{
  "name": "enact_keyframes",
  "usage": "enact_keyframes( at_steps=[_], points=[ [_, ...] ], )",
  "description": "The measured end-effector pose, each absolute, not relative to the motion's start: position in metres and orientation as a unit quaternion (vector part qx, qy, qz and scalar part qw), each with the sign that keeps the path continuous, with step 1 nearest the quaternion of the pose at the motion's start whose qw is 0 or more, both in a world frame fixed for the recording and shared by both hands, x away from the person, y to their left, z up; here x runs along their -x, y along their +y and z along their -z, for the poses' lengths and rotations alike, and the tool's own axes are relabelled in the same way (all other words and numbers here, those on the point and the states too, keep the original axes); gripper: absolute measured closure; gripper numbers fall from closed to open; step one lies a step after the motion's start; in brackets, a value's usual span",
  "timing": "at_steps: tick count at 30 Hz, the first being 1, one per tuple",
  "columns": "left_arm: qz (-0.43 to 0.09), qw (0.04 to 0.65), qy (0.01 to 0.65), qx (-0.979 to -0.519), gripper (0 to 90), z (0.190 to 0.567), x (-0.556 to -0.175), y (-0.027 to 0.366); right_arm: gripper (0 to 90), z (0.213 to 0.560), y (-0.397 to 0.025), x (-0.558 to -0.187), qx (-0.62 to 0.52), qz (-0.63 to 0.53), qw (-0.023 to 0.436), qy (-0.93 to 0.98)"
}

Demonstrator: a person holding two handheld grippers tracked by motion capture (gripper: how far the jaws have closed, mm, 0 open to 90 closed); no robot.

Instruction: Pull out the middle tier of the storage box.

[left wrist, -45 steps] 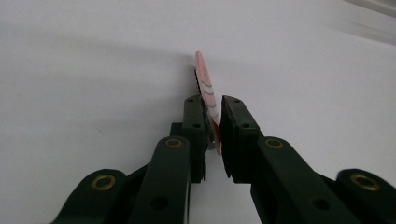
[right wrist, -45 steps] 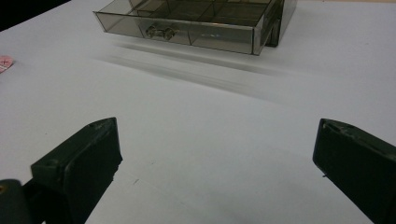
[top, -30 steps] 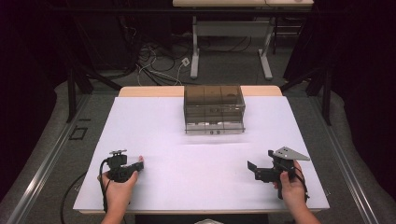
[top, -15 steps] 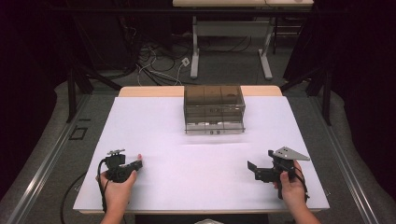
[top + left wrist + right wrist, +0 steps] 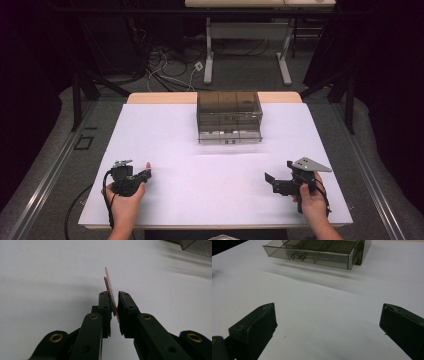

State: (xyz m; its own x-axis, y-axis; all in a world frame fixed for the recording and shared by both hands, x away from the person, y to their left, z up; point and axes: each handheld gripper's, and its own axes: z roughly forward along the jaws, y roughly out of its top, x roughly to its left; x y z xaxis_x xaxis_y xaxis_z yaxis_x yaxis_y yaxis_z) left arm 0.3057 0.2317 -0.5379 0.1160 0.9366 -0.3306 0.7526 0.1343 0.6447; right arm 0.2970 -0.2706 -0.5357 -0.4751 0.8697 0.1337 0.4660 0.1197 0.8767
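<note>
White table (image 5: 220, 200) covering fills the near ground, tan edge at the far side, dark floor with cables and desk legs behind. Left gripper (image 5: 145, 174) sits low at the near left, held in a hand (image 5: 125, 202), cable trailing off the near edge. In the left gripper view its jaws are nearly closed, pinching a thin pinkish flat piece (image 5: 110, 290) edge-on; piece stands upright between the pads and sticks out past the tips, small toothed dark part on its left face. What it is exactly, cannot tell. Right gripper (image 5: 270, 180) at the near right, in the other hand (image 5: 312, 200), grey three-cornered plate on top, jaws pointing left. Right gripper view: jaws spread wide, nothing between them, bare table under. Both grippers well apart. Farther back, mid table, smoky clear drawer box (image 5: 229, 116), compartments on top, lowest drawer pulled out toward the person. Small metal bits (image 5: 298, 256) lie in one compartment of that open drawer.
</note>
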Motion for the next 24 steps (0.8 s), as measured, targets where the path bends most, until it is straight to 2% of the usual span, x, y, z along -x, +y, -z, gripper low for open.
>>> enact_keyframes(
  at_steps=[5, 24],
  points=[
    [-0.129, 0.385, 0.647, -0.646, 81.4, 0.5363, -0.3037, 0.2312, 2.2, 0.5349, -0.2685, -0.2959, -0.461, -0.468, 0.224, 0.72],
    [-0.163, 0.413, 0.622, -0.645, 81.4, 0.5298, -0.296, 0.2278, 2.3, 0.5373, -0.2696, -0.2968, -0.465, -0.469, 0.215, 0.719]
  ],
)
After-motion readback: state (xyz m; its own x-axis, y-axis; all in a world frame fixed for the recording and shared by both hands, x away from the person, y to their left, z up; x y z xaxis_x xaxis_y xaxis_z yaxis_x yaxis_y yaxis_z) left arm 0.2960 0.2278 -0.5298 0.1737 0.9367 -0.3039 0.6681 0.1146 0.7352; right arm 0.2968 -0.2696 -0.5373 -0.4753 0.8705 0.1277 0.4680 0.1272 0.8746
